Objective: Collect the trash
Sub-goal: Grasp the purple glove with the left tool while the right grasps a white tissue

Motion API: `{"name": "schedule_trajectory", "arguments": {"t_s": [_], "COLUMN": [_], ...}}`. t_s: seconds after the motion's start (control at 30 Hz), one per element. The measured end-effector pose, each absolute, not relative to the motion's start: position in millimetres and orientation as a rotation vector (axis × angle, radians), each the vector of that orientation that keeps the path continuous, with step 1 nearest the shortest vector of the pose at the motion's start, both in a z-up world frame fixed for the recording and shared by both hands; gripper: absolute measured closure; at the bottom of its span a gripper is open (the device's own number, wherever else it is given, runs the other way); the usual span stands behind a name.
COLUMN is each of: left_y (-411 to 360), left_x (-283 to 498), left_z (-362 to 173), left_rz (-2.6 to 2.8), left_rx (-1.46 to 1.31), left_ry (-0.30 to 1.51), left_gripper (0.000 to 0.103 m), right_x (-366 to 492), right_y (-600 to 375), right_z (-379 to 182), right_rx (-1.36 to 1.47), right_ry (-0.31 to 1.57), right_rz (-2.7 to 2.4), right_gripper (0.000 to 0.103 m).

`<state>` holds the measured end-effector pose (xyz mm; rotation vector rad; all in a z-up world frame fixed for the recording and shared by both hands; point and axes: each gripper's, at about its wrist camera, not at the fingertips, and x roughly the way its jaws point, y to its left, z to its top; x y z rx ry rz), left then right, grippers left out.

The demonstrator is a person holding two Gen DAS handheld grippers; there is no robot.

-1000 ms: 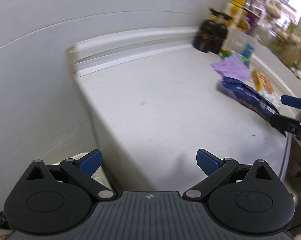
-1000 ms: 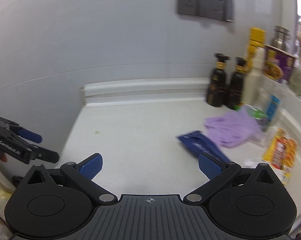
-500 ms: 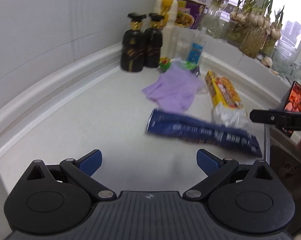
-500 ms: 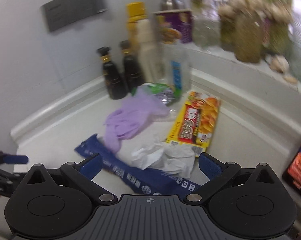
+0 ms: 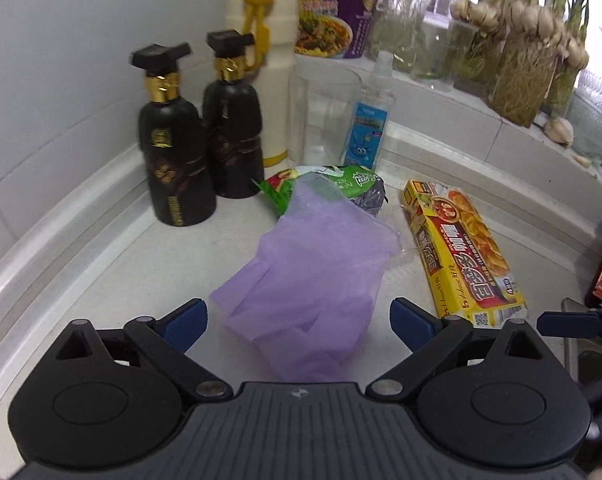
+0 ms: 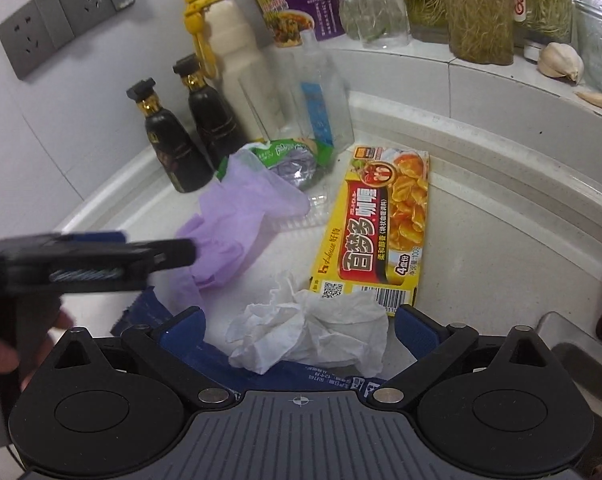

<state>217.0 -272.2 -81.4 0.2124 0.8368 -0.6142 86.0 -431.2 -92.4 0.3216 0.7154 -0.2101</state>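
White worktop (image 5: 149, 240) in a kitchen corner carried the litter: a purple glove (image 5: 313, 268), a crumpled tissue (image 6: 313, 332), a yellow curry box (image 6: 381, 236), a green wrapper (image 5: 341, 184) and a blue packet (image 6: 141, 312). Half a second earlier both cameras looked at the pile from farther back; a second earlier they faced bare wall. Now the left gripper (image 5: 299, 320) hovered with jaws spread on either side of the glove, and the right gripper (image 6: 299, 330) hung with jaws released around the tissue. Neither held anything. Collection appeared about to begin, with nothing yet lifted. Two dark bottles (image 5: 173, 160) stood behind, apart from the trash.
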Motion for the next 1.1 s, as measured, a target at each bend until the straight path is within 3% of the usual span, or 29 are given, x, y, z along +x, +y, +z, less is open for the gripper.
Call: {"name": "schedule_trajectory", "arguments": {"t_s": [0.1,0.2,0.37,0.53,0.73,1.1], "left_y": [-281,-284,-281,-279,-271,-254], "left_x": [222,221,220,219,220,213], "left_z": [-91,-95,-97,-96,-85,-42], "left_rz": [-0.629,-0.631,-0.615,-0.601,-0.589,-0.608], "left_rx": [0.242,0.248,0.242,0.232,0.155,0.082], "left_ry": [0.869,0.886,0.89,0.879,0.874,0.787], "left_gripper": [0.028,0.044,0.064,0.09,0.097,0.099], "right_x": [89,91,94,96,95,90], "right_y": [-428,-424,-424,-424,-431,-430], "right_z": [-94,-96,-102,-107,-105,-80], "right_rx": [0.309,0.274,0.255,0.247,0.294,0.322], "right_ry": [0.723,0.725,0.732,0.723,0.691,0.632], "right_rz": [-0.204,-0.2,-0.204,-0.23,-0.233,-0.229], "right_gripper": [0.008,0.02,0.053,0.074,0.089,0.091]}}
